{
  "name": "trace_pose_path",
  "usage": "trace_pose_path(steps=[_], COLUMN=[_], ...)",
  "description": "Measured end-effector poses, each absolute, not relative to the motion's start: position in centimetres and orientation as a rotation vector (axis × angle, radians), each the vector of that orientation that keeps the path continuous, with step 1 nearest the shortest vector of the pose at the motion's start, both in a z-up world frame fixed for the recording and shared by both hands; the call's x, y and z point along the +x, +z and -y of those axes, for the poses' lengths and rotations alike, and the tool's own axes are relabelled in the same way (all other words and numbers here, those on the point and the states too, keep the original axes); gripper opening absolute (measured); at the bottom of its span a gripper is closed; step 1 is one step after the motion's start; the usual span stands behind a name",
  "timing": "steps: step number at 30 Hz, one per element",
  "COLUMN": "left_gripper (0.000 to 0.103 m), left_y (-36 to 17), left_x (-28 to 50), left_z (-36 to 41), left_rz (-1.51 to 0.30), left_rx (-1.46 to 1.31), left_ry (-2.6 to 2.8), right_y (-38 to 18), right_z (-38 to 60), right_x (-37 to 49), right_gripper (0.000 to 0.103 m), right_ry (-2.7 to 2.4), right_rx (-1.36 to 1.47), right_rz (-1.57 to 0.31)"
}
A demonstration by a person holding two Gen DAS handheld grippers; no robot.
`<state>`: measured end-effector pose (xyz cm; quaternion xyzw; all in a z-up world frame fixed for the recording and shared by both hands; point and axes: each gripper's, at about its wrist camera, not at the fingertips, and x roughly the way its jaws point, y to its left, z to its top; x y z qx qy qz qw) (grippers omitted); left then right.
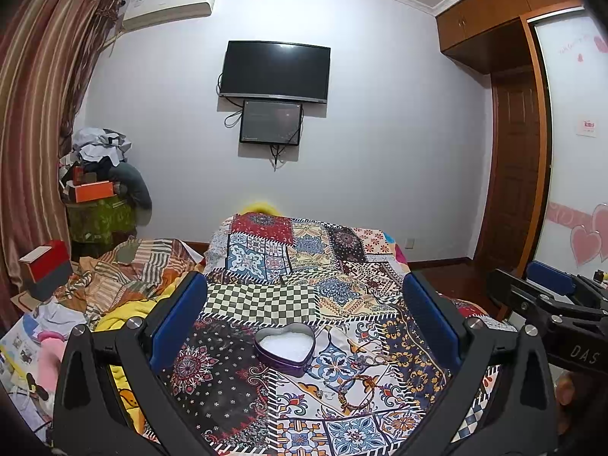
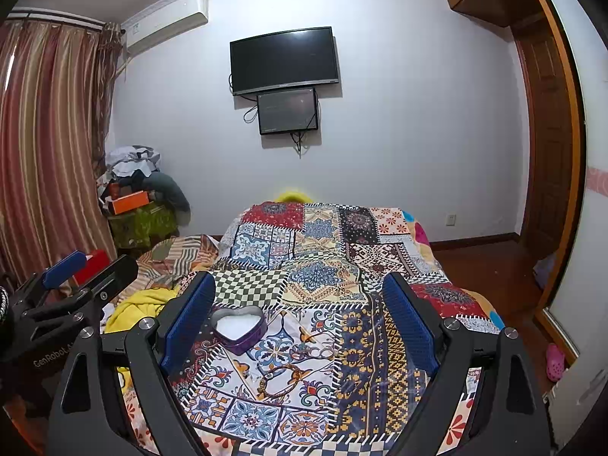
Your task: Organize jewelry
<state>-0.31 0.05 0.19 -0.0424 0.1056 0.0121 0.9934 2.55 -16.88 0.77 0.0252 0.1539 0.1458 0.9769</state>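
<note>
A purple heart-shaped tin [image 1: 285,347] with white filling sits open on the patterned bedspread [image 1: 266,300]; it also shows in the right wrist view [image 2: 238,328]. A bead bracelet [image 1: 359,389] lies in front of it to the right, also seen in the right wrist view [image 2: 281,380]. More small jewelry [image 2: 315,351] lies beside the tin, hard to tell from the pattern. My left gripper [image 1: 304,304] is open and empty above the tin. My right gripper [image 2: 298,300] is open and empty, just right of the tin.
The bed has crumpled striped bedding [image 1: 144,266] and a yellow blanket [image 2: 140,304] on its left side. A red box [image 1: 45,262] and a pile of clutter [image 1: 98,174] stand by the curtain. A wooden floor [image 2: 494,266] and wardrobe [image 2: 547,152] lie to the right.
</note>
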Motion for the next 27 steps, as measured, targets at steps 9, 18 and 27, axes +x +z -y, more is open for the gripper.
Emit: trace_pose_path(steps=[9, 18, 27], left_gripper=[0.103, 0.103, 0.103], left_y=[0.11, 0.06, 0.07], left_x=[-0.25, -0.29, -0.29], left_z=[0.1, 0.04, 0.01], left_rz=[-0.21, -0.209, -0.209], left_rx=[-0.082, -0.082, -0.083], left_ry=[0.025, 0.025, 0.025], right_y=[0.79, 0.82, 0.87], right_z=[16.89, 16.94, 16.95], right_x=[2.62, 2.49, 2.43], right_gripper=[0.088, 0.088, 0.088], right_ry=[0.295, 0.295, 0.295], right_rx=[0.051, 0.051, 0.05], right_rz=[-0.314, -0.314, -0.314])
